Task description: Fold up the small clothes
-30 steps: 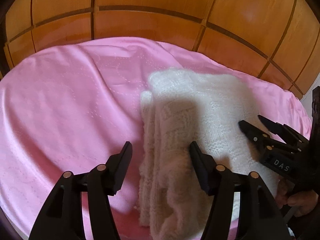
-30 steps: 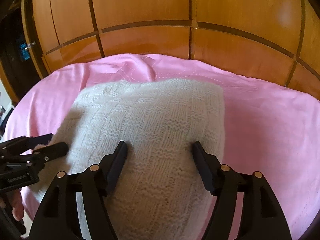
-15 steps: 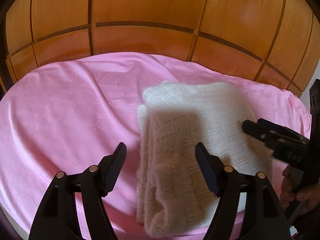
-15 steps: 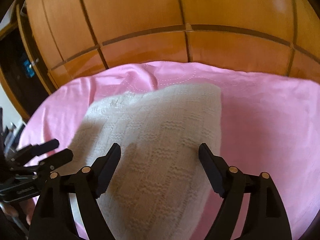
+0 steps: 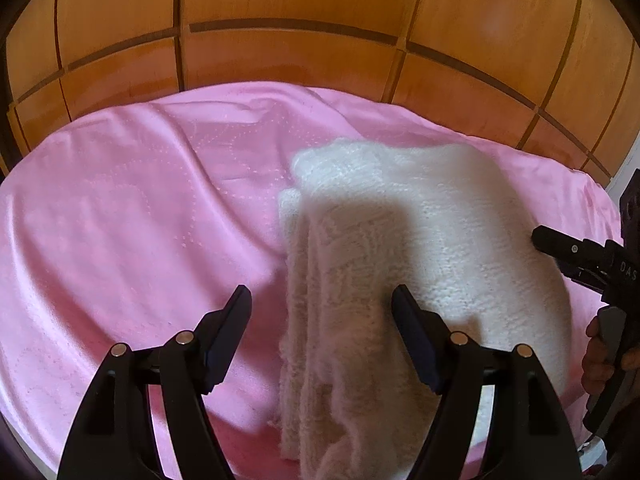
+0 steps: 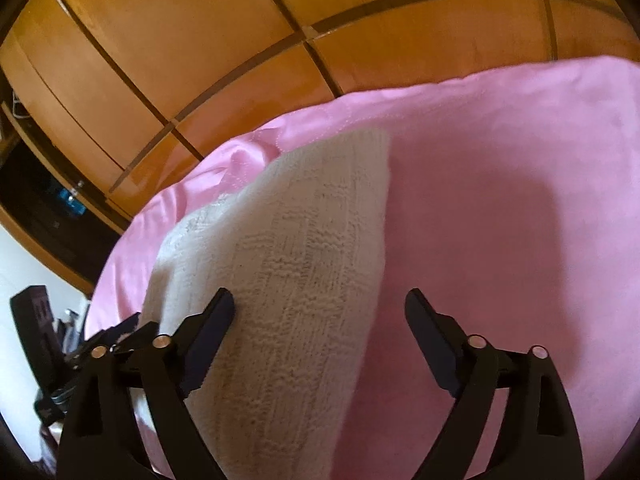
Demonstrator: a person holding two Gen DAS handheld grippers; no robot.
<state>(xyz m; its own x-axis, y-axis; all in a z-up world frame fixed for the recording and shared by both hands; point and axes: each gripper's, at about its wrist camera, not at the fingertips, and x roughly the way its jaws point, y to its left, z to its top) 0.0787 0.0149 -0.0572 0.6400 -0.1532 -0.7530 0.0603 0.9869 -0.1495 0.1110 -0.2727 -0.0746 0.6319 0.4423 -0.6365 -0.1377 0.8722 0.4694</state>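
Observation:
A folded white knitted garment [image 5: 400, 248] lies on the pink sheet [image 5: 140, 220]. Its stacked folded edges face left in the left wrist view. My left gripper [image 5: 322, 312] is open and empty, held just above the garment's near left edge. The garment also shows in the right wrist view [image 6: 288, 280]. My right gripper [image 6: 320, 316] is open and empty, above the garment's right edge, tilted toward the sheet [image 6: 500, 220]. The right gripper also shows at the right edge of the left wrist view [image 5: 576, 256], beside the garment.
A wooden panelled wall [image 5: 300, 20] runs behind the pink surface. In the right wrist view a dark opening [image 6: 48, 208] and some dark objects [image 6: 36, 320] lie at the left, past the sheet's edge.
Both grippers have pulled back and up from the garment. The right gripper has swung to the right and tilted, so more bare pink sheet fills its view.

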